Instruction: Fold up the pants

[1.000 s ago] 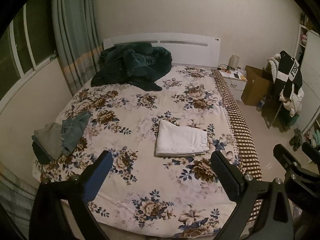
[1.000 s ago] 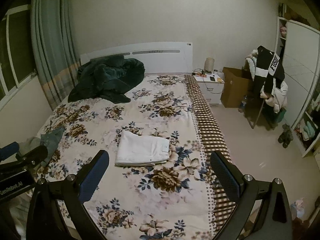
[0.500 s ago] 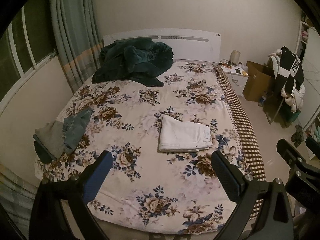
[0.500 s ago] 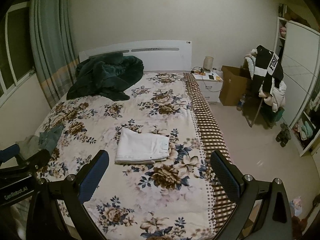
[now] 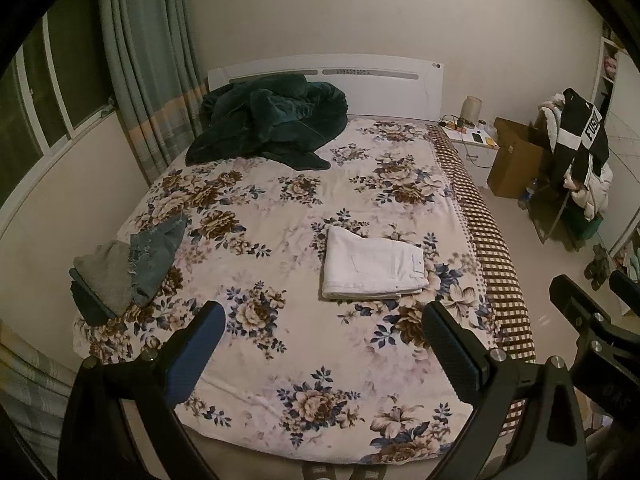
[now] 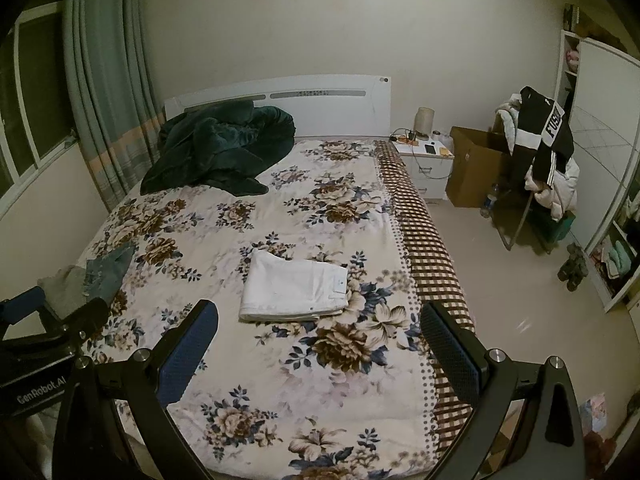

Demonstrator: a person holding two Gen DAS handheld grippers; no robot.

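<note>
White pants (image 5: 372, 269) lie folded in a flat rectangle on the floral bedspread (image 5: 280, 208), right of the bed's middle; they also show in the right wrist view (image 6: 296, 288). My left gripper (image 5: 324, 340) is open and empty, held back above the foot of the bed, well short of the pants. My right gripper (image 6: 320, 336) is open and empty too, likewise back from the pants. The right gripper shows at the right edge of the left wrist view (image 5: 588, 320), and the left gripper shows at the left edge of the right wrist view (image 6: 44, 320).
A pile of grey and denim clothes (image 5: 124, 268) lies at the bed's left edge. A dark green blanket (image 5: 272, 124) is heaped by the headboard. A nightstand (image 6: 428, 164), cardboard box (image 6: 472, 168) and clothes-laden chair (image 6: 548, 168) stand right of the bed.
Both grippers have pulled back and up from the bed, so more of its foot shows. The folded pants have not moved. Both grippers stay open.
</note>
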